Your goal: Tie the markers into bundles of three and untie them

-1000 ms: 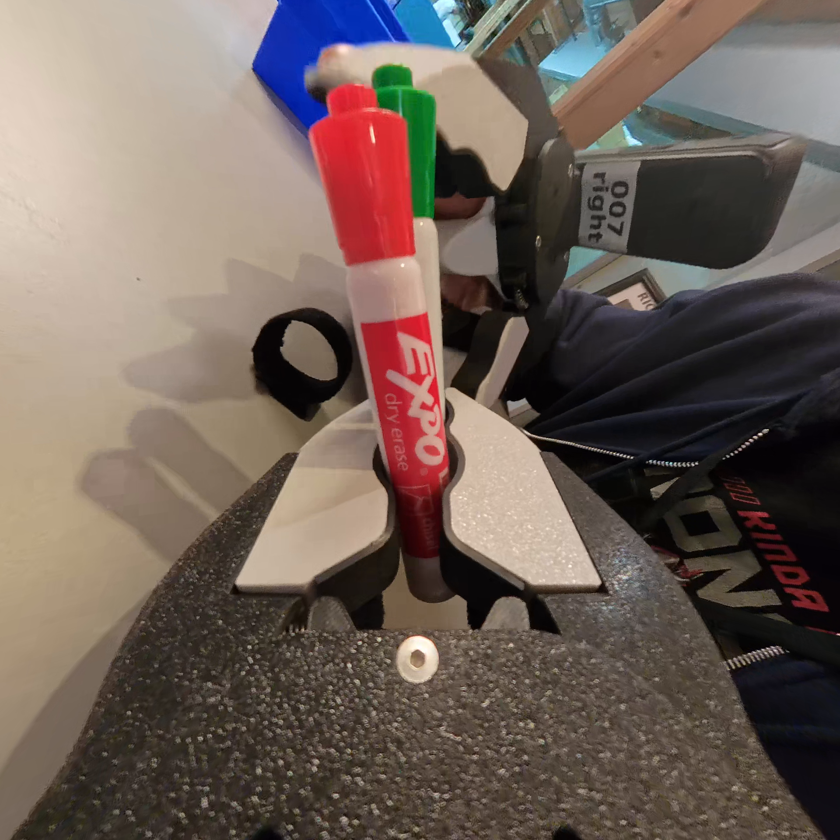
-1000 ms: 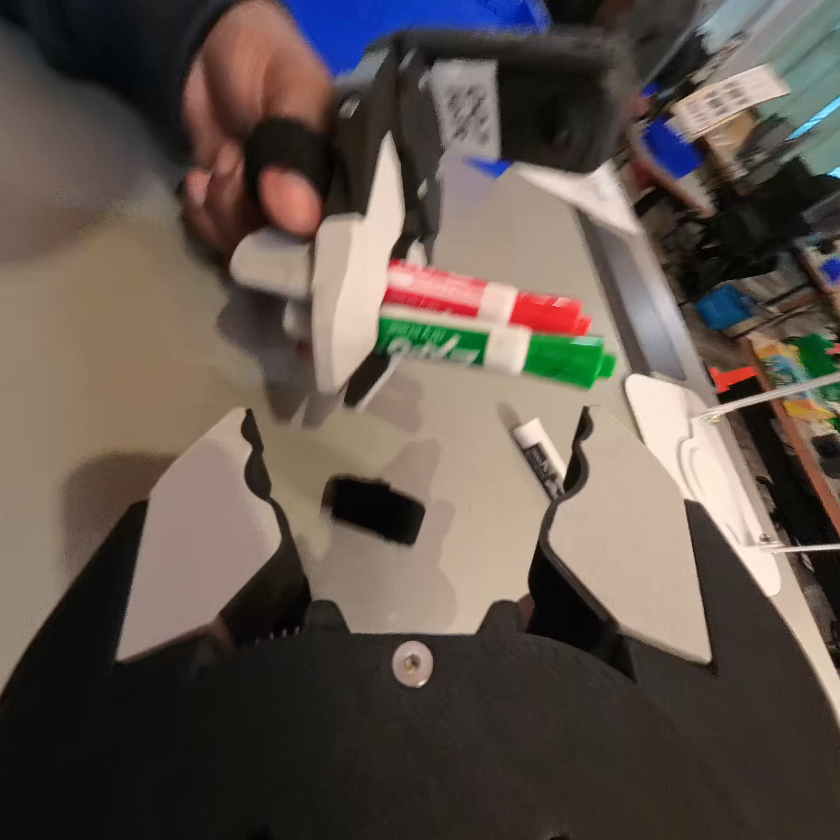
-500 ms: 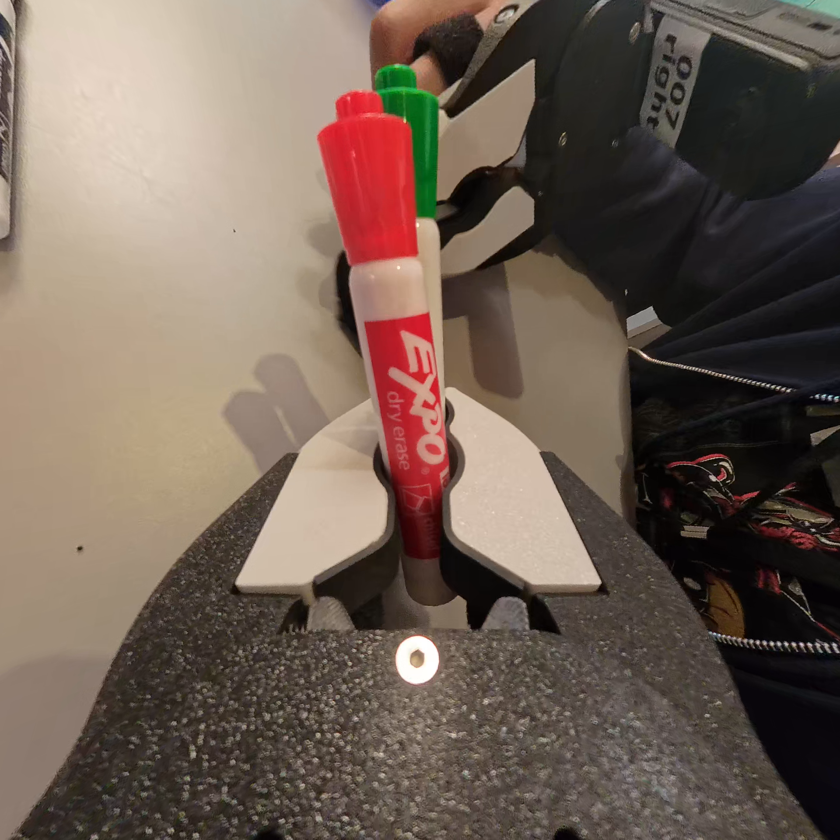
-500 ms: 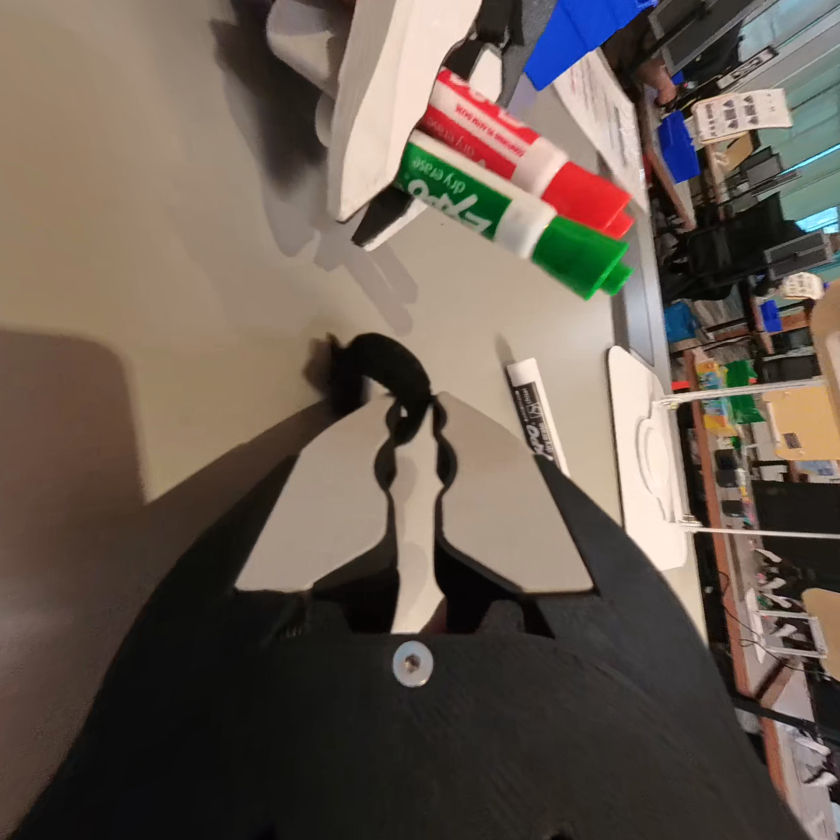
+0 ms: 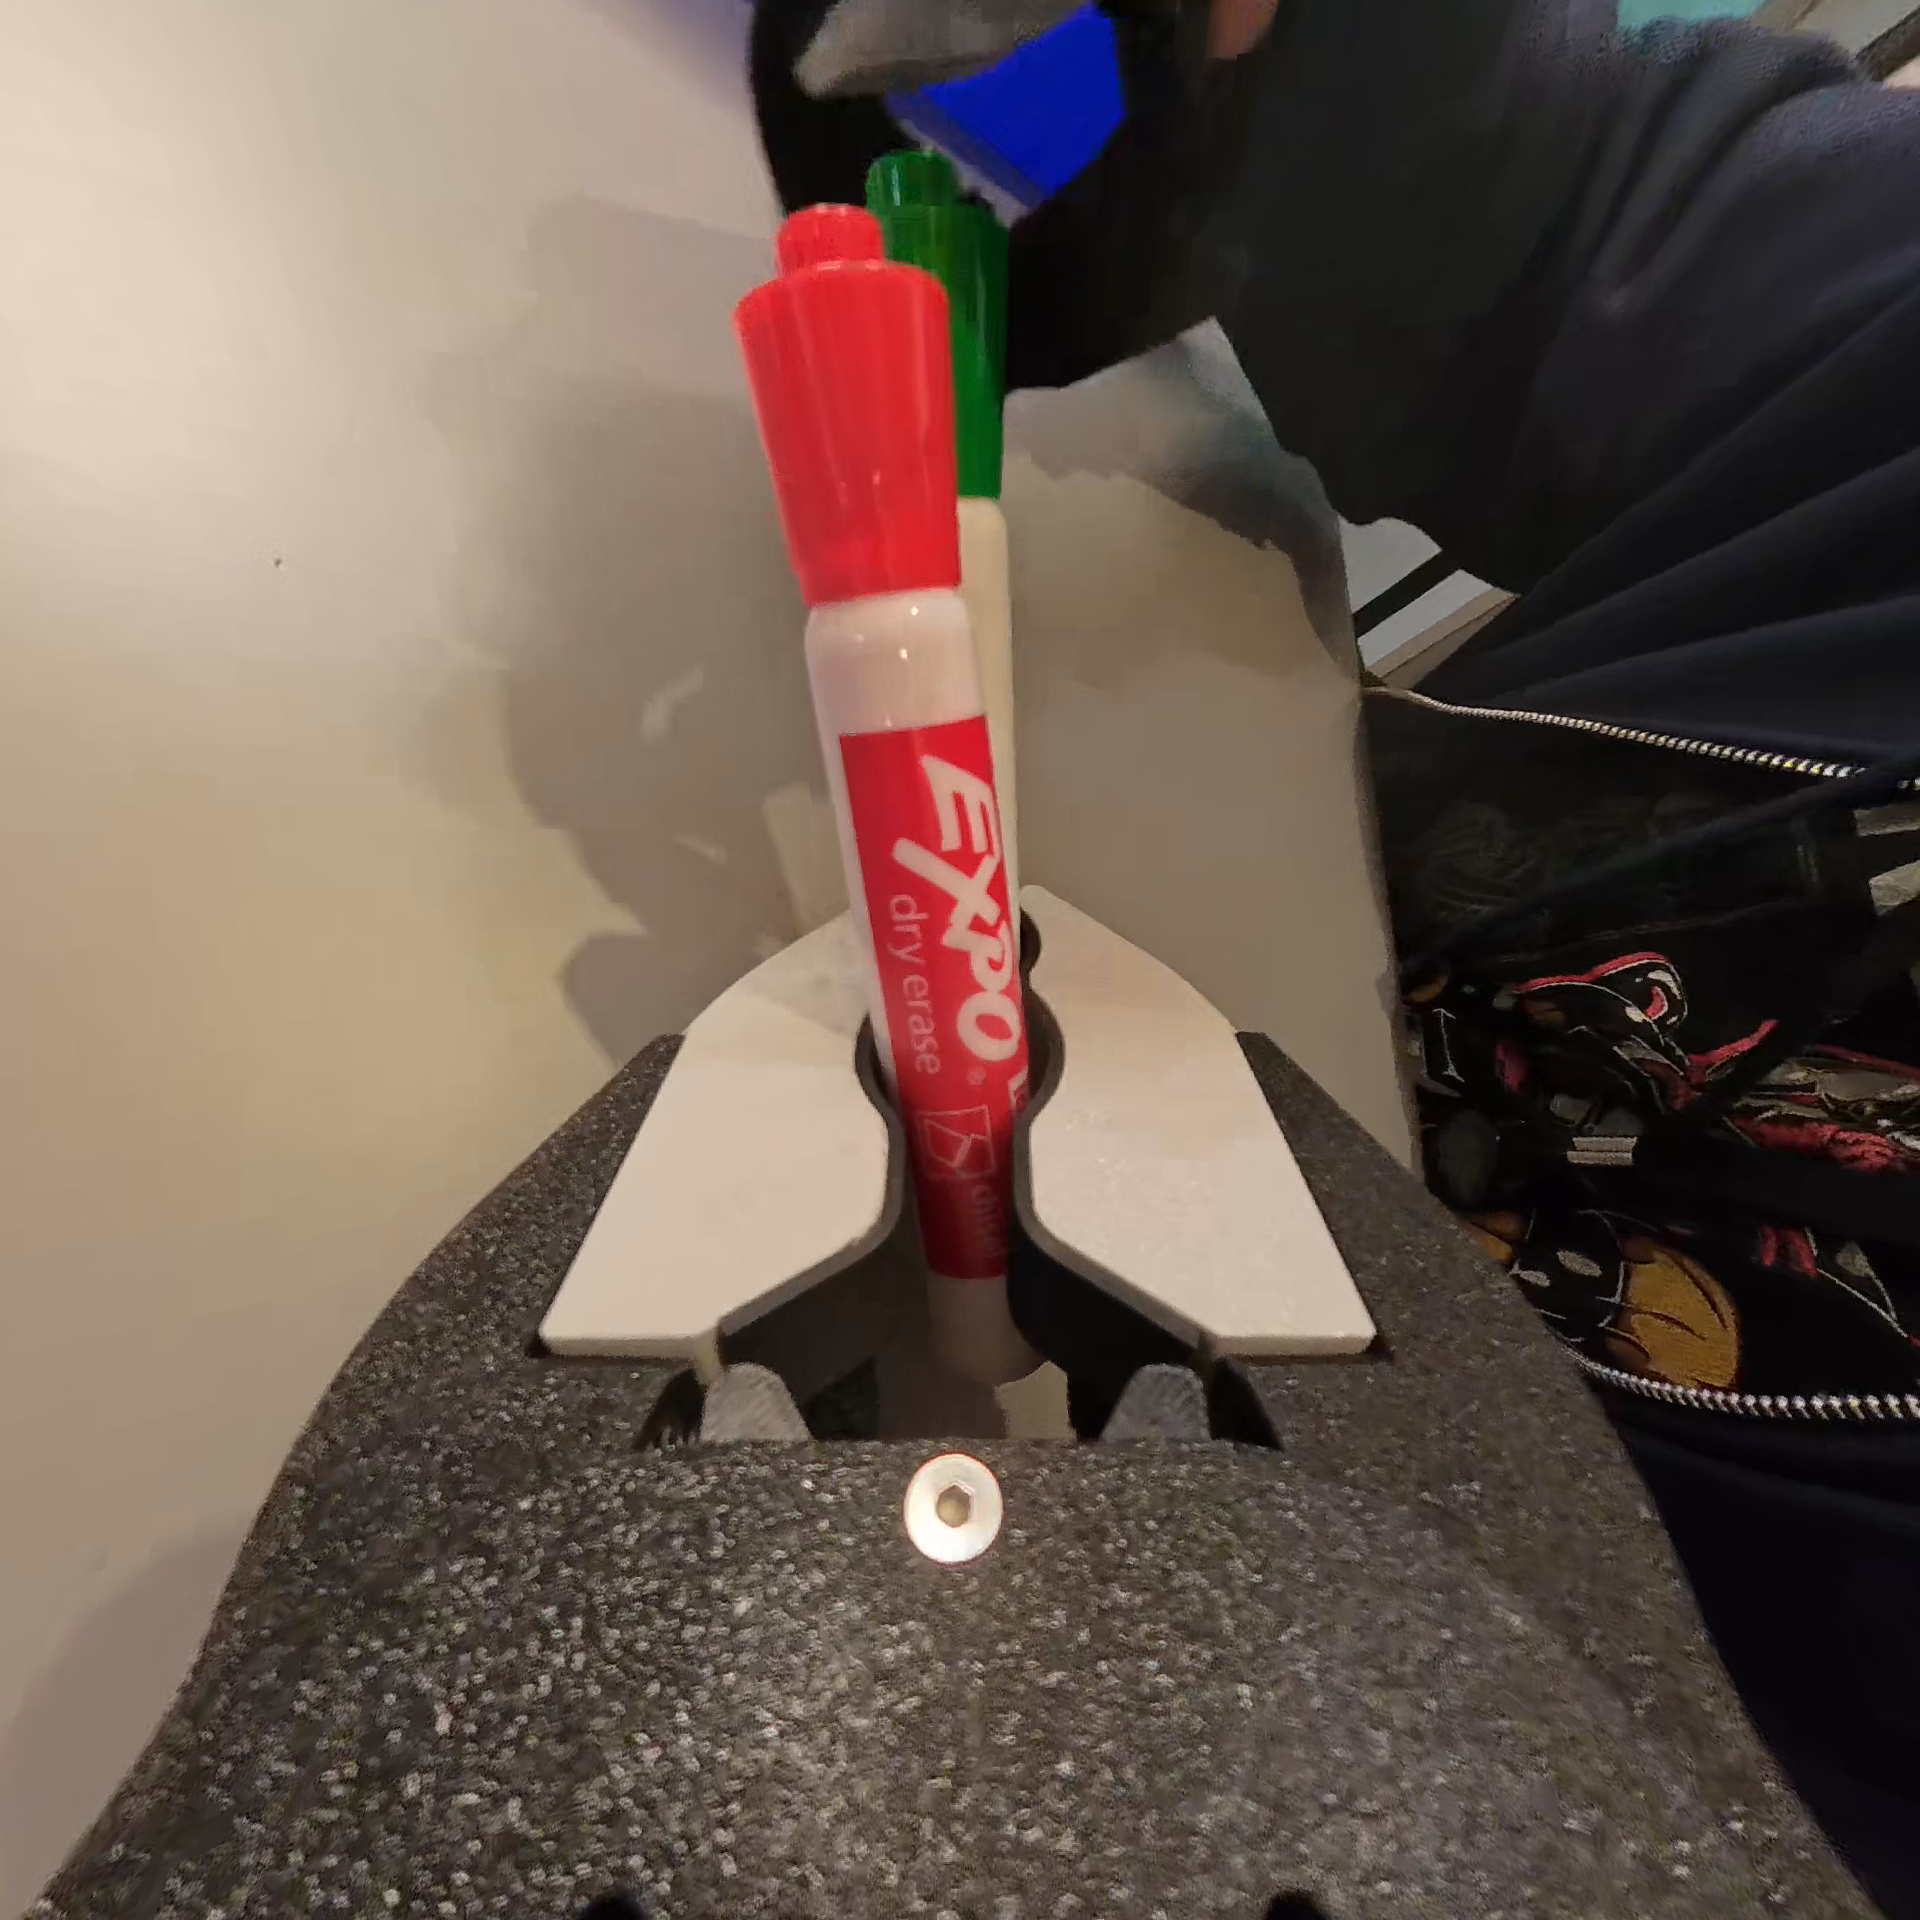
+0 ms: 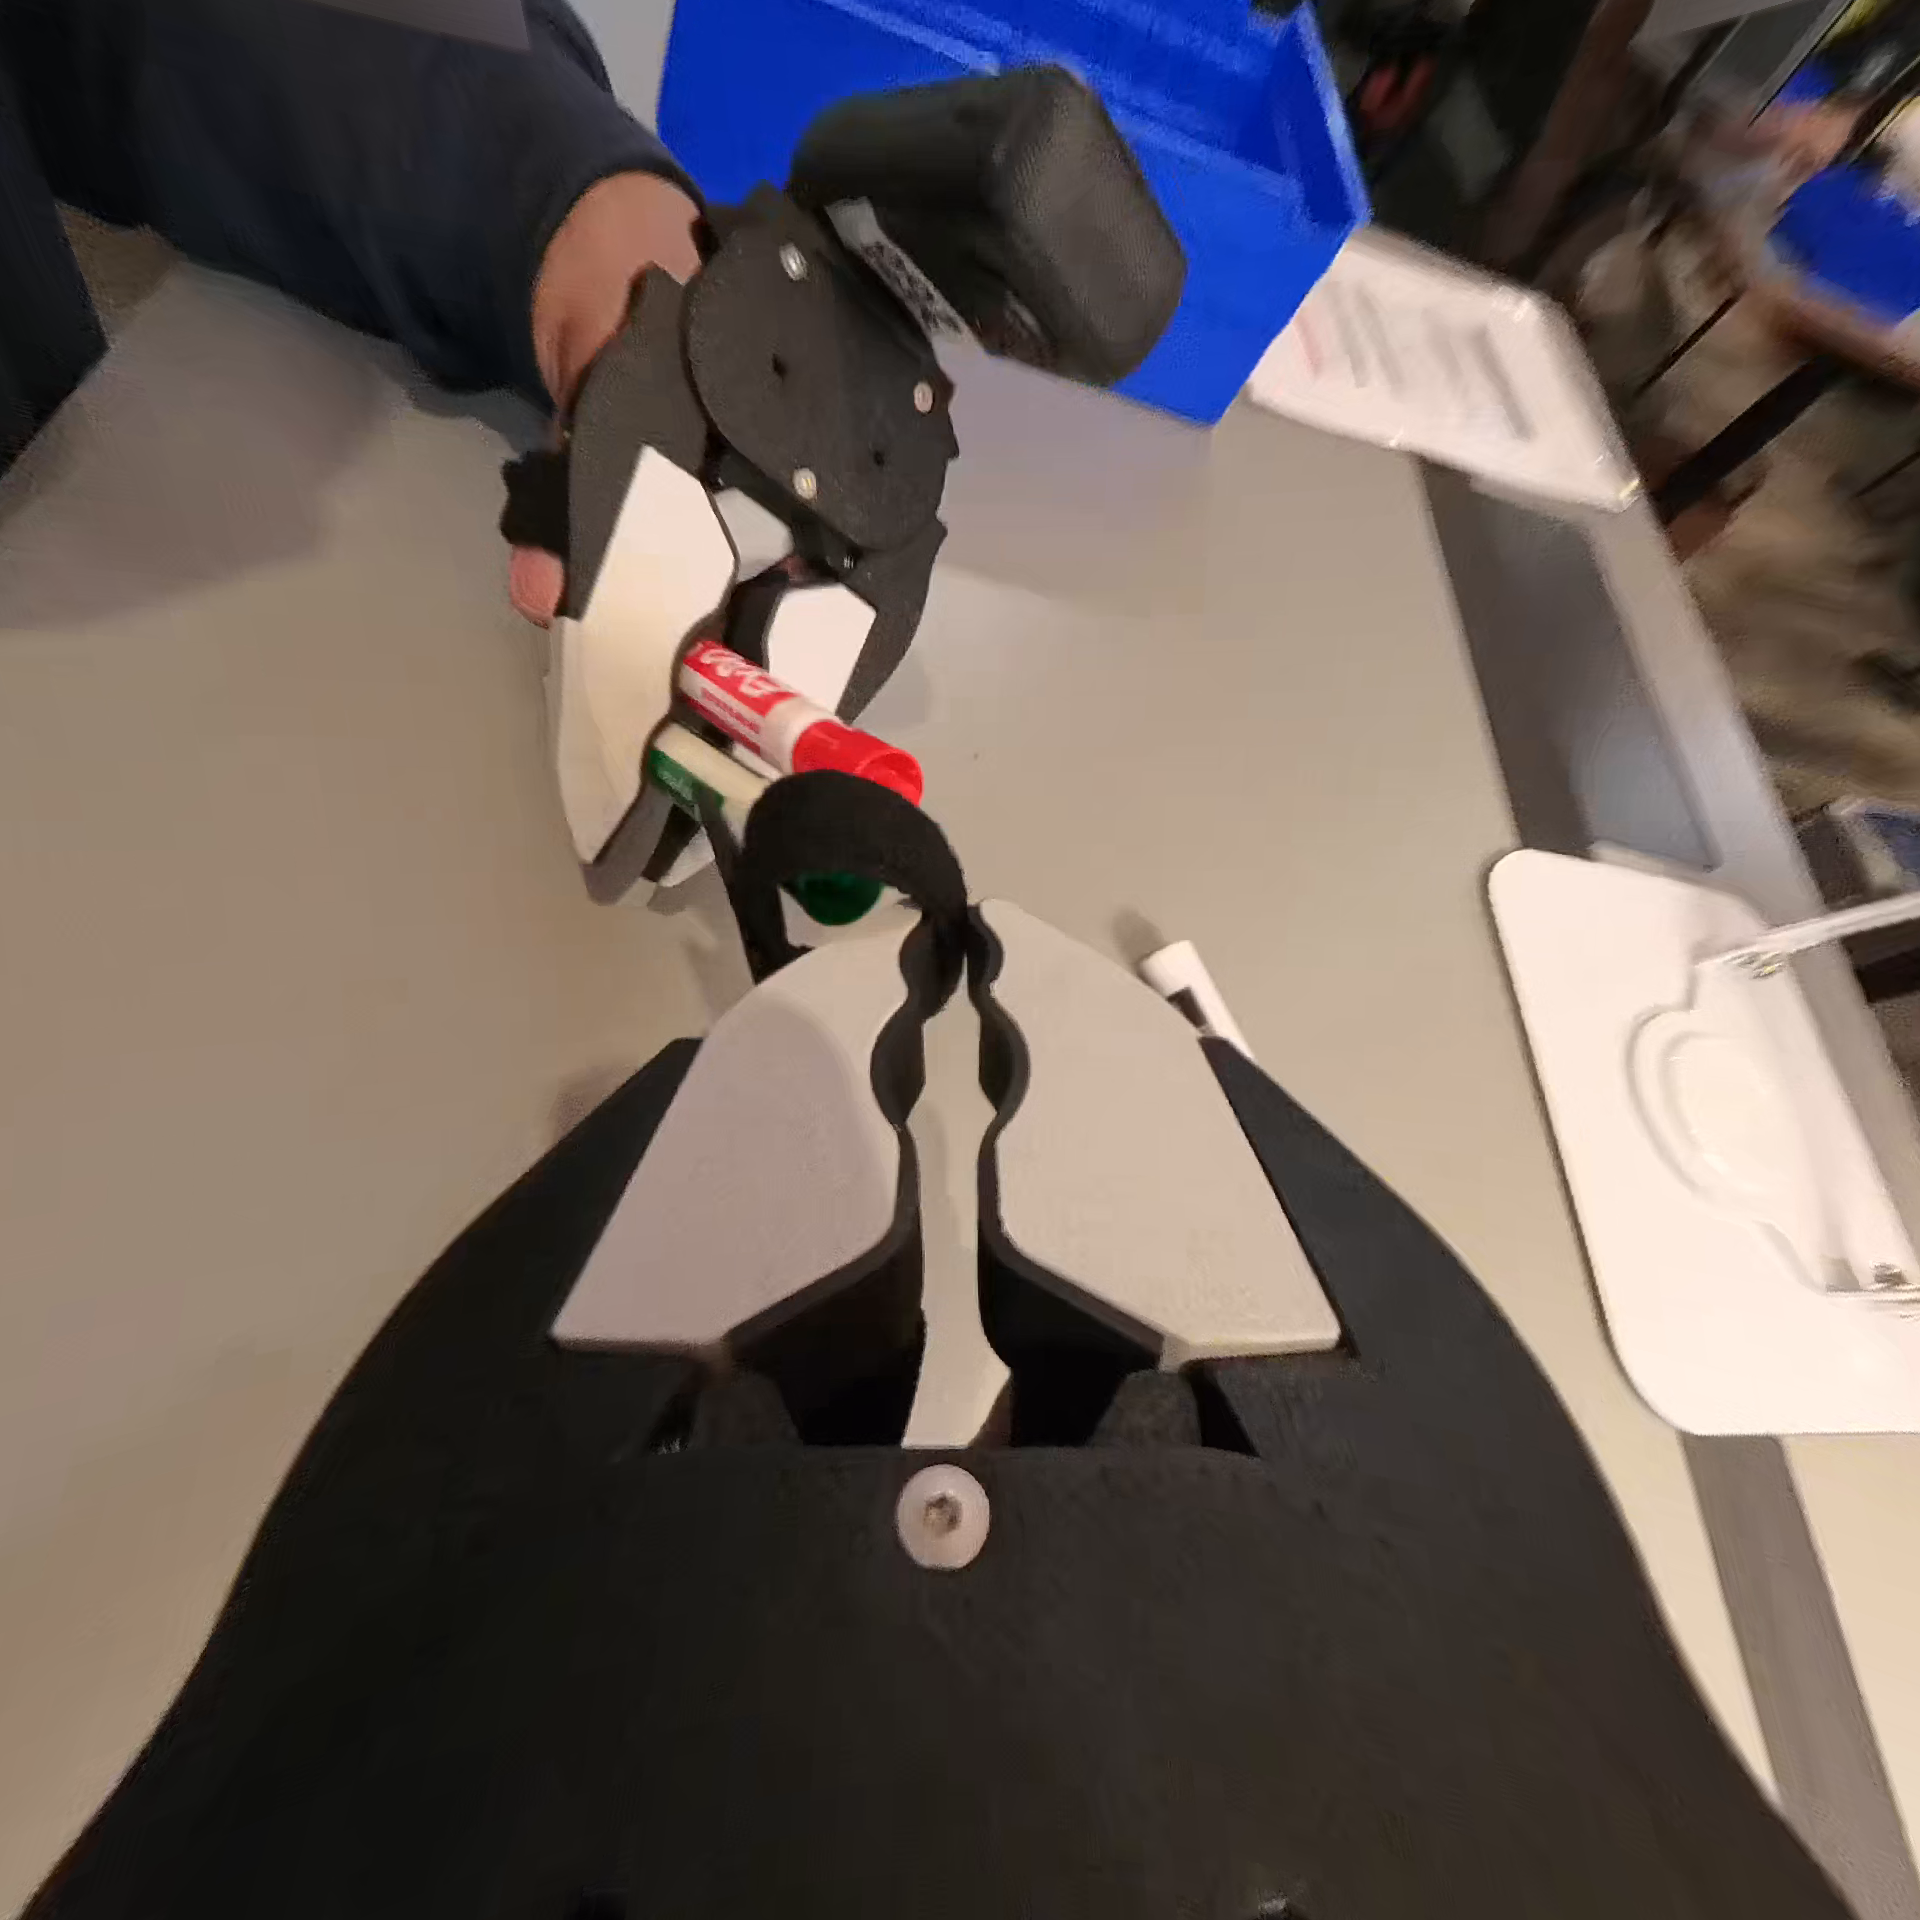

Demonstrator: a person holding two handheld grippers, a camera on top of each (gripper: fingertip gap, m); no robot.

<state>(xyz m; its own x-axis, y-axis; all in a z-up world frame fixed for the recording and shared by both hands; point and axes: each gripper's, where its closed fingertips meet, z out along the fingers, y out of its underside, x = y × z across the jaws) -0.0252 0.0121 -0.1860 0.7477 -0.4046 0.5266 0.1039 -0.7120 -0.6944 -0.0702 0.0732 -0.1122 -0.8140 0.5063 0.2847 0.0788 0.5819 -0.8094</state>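
Note:
My left gripper (image 5: 956, 997) is shut on a bundle of three markers: a red marker (image 5: 883, 727) in front, a second red cap (image 5: 826, 234) behind it, and a green marker (image 5: 951, 343) beside them. In the right wrist view the left gripper (image 6: 717, 748) holds the markers (image 6: 790, 717) level above the table, caps towards me. My right gripper (image 6: 961, 935) is shut on a black band (image 6: 852, 821), a loop held up right in front of the caps; the green cap (image 6: 831, 899) shows through the loop. In the left wrist view the band is only a blur.
A black marker (image 6: 1190, 982) lies on the grey table (image 6: 260, 935) just right of my right gripper. A blue bin (image 6: 1039, 156) and a sheet of paper (image 6: 1455, 364) are at the far side. A white stand base (image 6: 1714, 1143) sits at the right. A person's dark sleeve (image 5: 1558, 312) fills the right of the left wrist view. Left tips to right tips: about 11 cm.
My right gripper, open a second ago, shut on the black band lying on the table and lifted it up to the marker caps. The left gripper kept its hold and turned.

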